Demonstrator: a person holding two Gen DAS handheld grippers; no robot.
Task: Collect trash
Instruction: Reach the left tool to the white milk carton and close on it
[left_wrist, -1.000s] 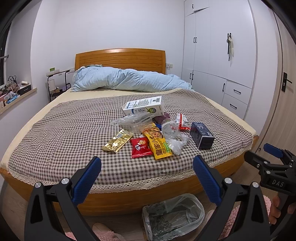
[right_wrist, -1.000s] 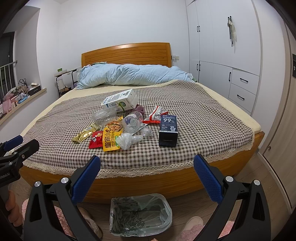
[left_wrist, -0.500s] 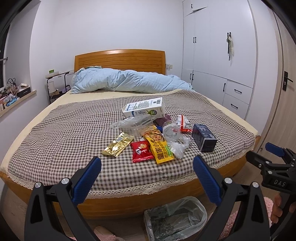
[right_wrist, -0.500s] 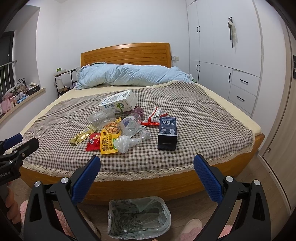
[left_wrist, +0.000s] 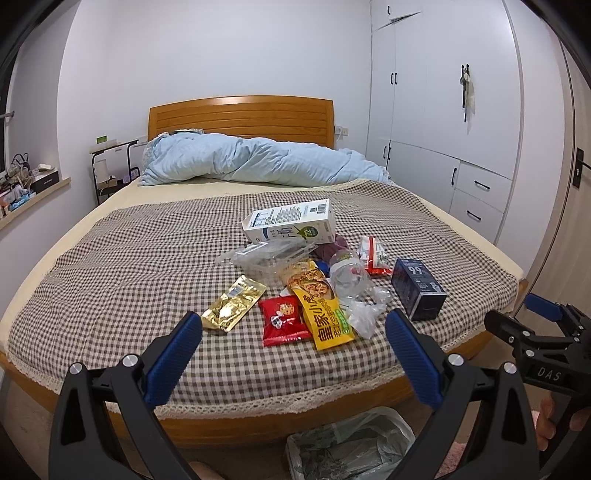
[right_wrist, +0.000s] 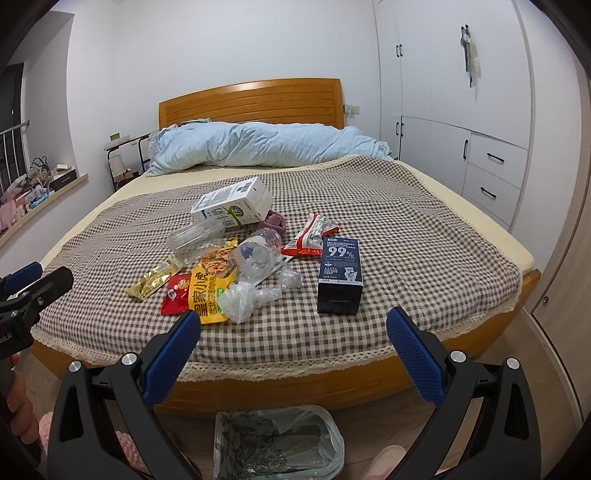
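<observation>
Left gripper (left_wrist: 293, 332) and right gripper (right_wrist: 293, 330) are released, empty, short of the bed (right_wrist: 406, 229). Risk: thin wrappers (left_wrist: 323, 314) slip; bin (right_wrist: 277, 443) sits below the bed.

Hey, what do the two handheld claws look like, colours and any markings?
Both match: the left claw and right claw have black angular frames with silver bolts and blue dimpled finger pads. The right claw's body, seen from the left camera, carries white "DAS" lettering.

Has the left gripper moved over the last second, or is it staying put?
Yes. In its own view the bed looms larger and the bin sinks lower, so the left gripper has moved forward toward the trash pile.
</observation>
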